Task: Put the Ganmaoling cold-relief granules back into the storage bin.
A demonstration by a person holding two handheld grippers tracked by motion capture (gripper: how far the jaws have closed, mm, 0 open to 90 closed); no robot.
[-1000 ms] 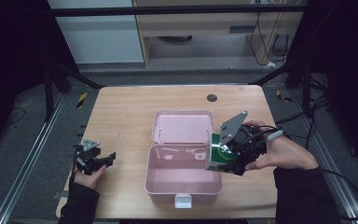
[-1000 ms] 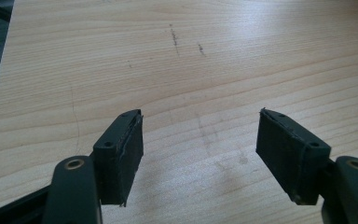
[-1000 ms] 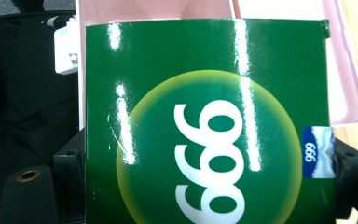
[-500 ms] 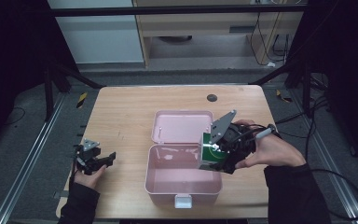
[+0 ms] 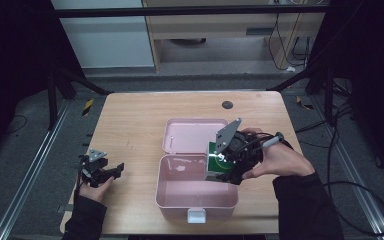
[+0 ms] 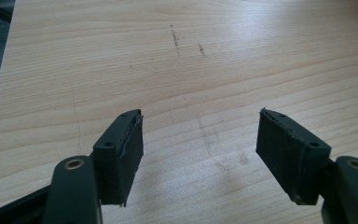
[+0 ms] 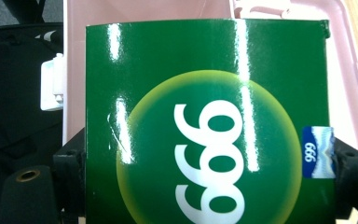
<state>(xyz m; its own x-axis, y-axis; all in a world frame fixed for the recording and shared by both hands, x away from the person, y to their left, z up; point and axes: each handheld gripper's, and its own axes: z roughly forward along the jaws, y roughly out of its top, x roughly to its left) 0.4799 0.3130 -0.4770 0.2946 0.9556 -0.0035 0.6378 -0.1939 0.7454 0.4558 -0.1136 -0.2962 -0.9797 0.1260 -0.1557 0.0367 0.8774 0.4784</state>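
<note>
A glossy green box [image 7: 205, 126] with a yellow disc and white digits sits between the jaws of my right gripper [image 7: 209, 168], which is shut on its two sides. In the high view that green box [image 5: 219, 162] hangs over the right rim of the open pink case [image 5: 177, 197], with the right gripper [image 5: 225, 165] tilted down toward the case. The case's lid [image 5: 192, 135] lies flat behind it. My left gripper [image 5: 107, 172] rests at the table's left edge; its jaws stand wide apart over bare wood in the left gripper view [image 6: 200, 154], open with nothing between them.
A white latch [image 5: 196, 216] sticks out of the case's near wall. A small dark disc [image 5: 227, 105] lies on the wooden table [image 5: 130, 120] toward the far edge. Dark floor and metal frame rails surround the table.
My right gripper has carried the green box leftward and slightly down, from beside the case's right wall to over its right rim. The left gripper has stayed put.
</note>
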